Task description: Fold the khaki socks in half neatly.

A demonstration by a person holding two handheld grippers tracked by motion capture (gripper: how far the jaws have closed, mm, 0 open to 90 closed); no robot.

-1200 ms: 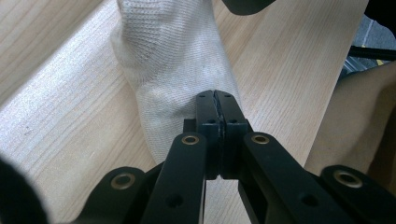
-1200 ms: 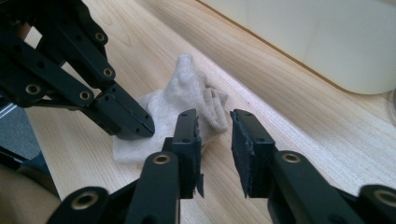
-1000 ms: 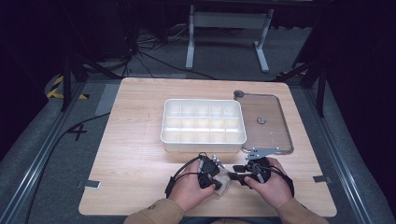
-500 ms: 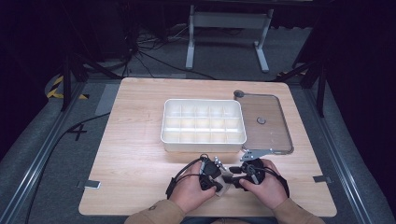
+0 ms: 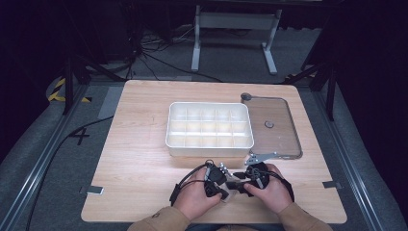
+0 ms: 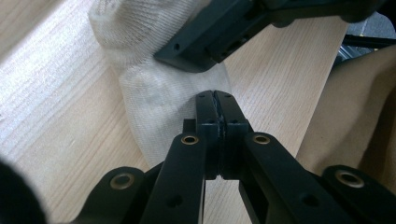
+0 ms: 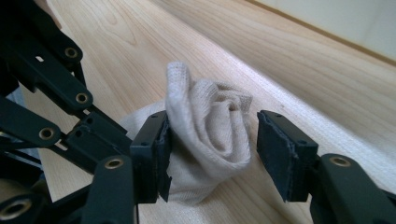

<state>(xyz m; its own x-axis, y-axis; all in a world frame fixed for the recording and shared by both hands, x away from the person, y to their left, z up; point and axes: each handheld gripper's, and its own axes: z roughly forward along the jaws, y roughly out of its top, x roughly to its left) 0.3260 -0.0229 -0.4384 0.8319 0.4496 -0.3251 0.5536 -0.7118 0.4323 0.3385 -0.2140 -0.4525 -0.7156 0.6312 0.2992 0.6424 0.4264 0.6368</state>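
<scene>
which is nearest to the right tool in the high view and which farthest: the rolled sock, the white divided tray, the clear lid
From the right tool:
1. Rolled sock, right at its tips, between the two hands near the table's front edge.
2. Clear lid, just beyond the hand, on the table's right side.
3. White divided tray, beyond and to the left, mid-table.

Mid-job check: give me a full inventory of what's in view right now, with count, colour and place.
sock: one, cream, rolled, on the near table edge between the two grippers.
compartment box: one, white, open, many cells, table centre.
clear lid: one, transparent with grey rim and latch, flat on the table right of the box.
table: one, light wood.
metal stand: one, grey, on the floor beyond the table.
left gripper: one, black, jaws shut on the sock's edge.
right gripper: one, black, jaws have just been opening; roll between them, right pad clear of it.
hands: two, holding the grippers at the near edge.
</scene>
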